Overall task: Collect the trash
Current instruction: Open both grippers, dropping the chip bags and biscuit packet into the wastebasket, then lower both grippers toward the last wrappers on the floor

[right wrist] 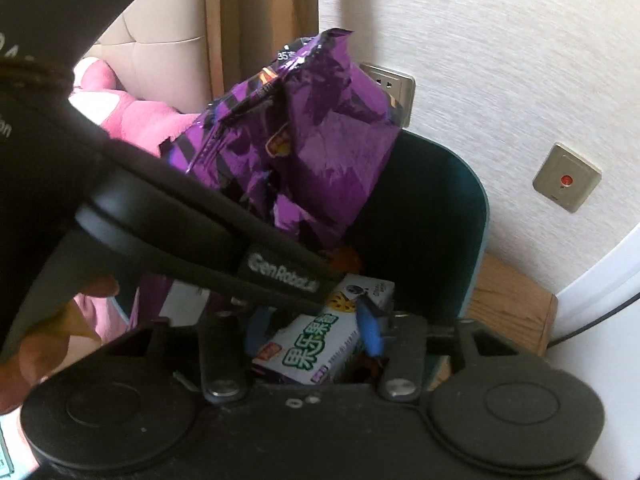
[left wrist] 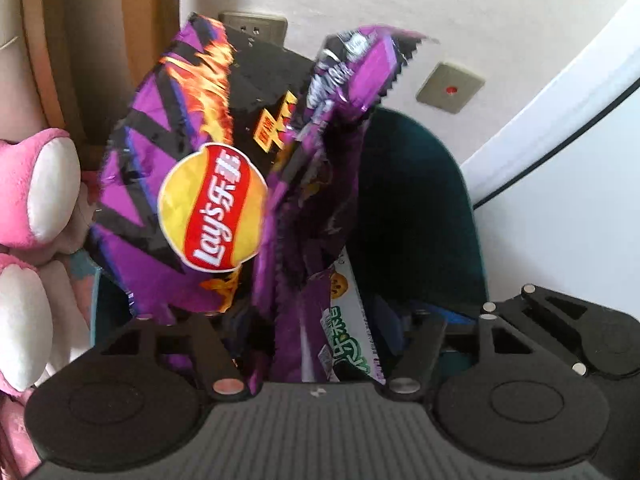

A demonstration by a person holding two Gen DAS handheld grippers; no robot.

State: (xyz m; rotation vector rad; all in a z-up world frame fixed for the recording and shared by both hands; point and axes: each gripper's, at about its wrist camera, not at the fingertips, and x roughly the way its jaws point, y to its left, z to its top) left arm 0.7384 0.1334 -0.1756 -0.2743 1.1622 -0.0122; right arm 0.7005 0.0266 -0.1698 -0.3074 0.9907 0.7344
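**Inspector:** Currently, both claws are pointing down into the dark bin (right wrist: 460, 208); the purple chip bag (left wrist: 192, 184) is standing half out of it, leaning against the left rim, beside a pink plush toy (left wrist: 36, 188).

**Clerk:** Is either claw gripping anything?

**Inspector:** No; the left gripper (left wrist: 320, 344) is standing part open, with the bag's lower edge and a white snack box (left wrist: 352, 332) showing between its jaws, nothing pinched; the right gripper (right wrist: 312, 344) is likewise part open above the same box (right wrist: 316, 344), its pads pressing on nothing.

**Clerk:** What are you flagging?

**Inspector:** I am judging the bag unsettled; it is sitting tall on the other rubbish and could tip over the rim toward the toy if a claw brushes it on the way out; the left tool (right wrist: 208, 236) is also crossing the right camera's view, so the two could be knocking together.
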